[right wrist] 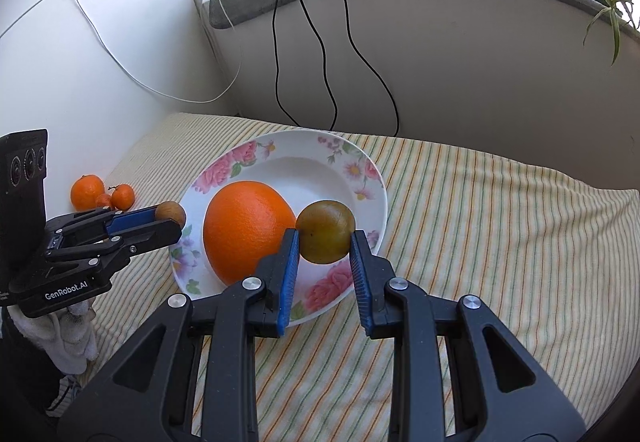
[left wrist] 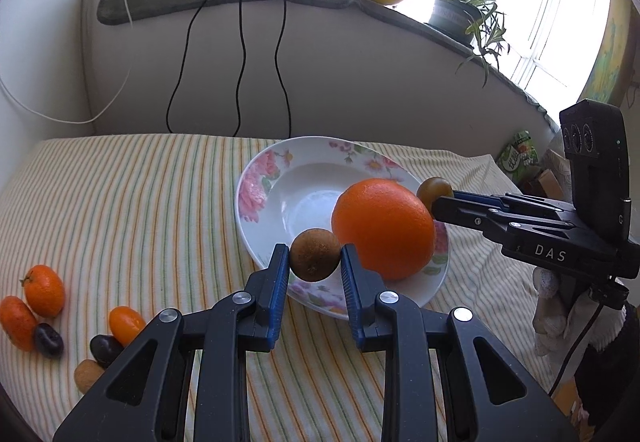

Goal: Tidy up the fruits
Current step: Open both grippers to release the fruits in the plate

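The left gripper, black with ribbed blue pads, is clamped on a small round brown fruit with a rough, dull skin, above the near rim of the floral plate. The right gripper grips a smooth olive-green fruit (also round) over the same plate. A big dimpled orange lies in the plate between them, on the striped cloth.

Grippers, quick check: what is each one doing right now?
Left gripper: shut on a small brown fruit, over the plate's near rim.
Right gripper: shut on a small greenish-brown fruit, over the plate.
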The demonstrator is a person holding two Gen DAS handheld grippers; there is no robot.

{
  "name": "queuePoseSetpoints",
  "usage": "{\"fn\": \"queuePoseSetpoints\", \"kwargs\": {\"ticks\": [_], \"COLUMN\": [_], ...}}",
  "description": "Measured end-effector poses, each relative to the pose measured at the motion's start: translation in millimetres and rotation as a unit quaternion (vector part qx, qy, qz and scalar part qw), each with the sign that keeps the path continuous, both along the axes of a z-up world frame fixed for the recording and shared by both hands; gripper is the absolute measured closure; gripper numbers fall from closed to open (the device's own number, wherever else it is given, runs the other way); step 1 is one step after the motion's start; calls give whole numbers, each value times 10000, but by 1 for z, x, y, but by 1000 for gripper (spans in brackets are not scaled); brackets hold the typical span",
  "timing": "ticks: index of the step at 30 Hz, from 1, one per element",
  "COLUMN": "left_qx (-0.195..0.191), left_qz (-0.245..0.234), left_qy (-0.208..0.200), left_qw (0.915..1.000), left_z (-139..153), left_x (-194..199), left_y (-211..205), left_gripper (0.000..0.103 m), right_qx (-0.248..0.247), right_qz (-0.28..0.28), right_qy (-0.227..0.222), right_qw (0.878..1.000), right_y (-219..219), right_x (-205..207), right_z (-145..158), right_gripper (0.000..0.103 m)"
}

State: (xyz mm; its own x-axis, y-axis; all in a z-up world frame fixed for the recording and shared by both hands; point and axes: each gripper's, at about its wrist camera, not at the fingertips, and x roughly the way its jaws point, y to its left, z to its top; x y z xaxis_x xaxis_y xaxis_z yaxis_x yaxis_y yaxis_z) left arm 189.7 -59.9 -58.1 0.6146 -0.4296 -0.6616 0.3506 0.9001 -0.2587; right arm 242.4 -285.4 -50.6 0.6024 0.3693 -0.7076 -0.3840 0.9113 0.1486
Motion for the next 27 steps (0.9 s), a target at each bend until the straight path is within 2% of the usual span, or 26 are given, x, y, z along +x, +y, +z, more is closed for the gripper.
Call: {"fn": "queuePoseSetpoints", "kwargs": {"ticks": [7,12,13,14,16,18,20,22,24,27], "left_qx": [30,18,21,21,5,21,49,69,122,153], "left_qz": [24,69,90,118,143,169,219,241,302,329], "left_qy": [-29,-73,-85,-97,-119,-134,-157,-163,-194,-220], "left_qw": [10000,9999,9999,9999,9998,9998,9996,9996,9993,9991], "left_z": [2,5,6,6,8,9,10,11,13,14], "left_x": [0,-2,-2,-3,-4,-5,-6,-7,-9,-10], "left_y": [0,2,2,2,4,4,4,4,4,4], "left_gripper": [78,63,56,48,45,42,31,28,23,23], "right_qx": [-15,-17,-18,-17,1,27,32,6,-14,-71], "right_qz": [4,-49,-56,-73,-136,-161,-141,-157,-137,-133], "right_qy": [35,17,22,22,-56,-166,-224,-314,-387,-447], "right_qw": [10000,10000,10000,10000,9999,9997,9996,9994,9992,9989], "right_y": [0,-1,-1,-2,-3,-5,-4,-4,-2,0], "right_x": [2,2,2,2,0,-4,-7,-10,-13,-16], "right_z": [0,0,-1,-1,1,5,9,13,17,20], "right_gripper": [76,74,73,70,46,38,32,21,17,14]}}
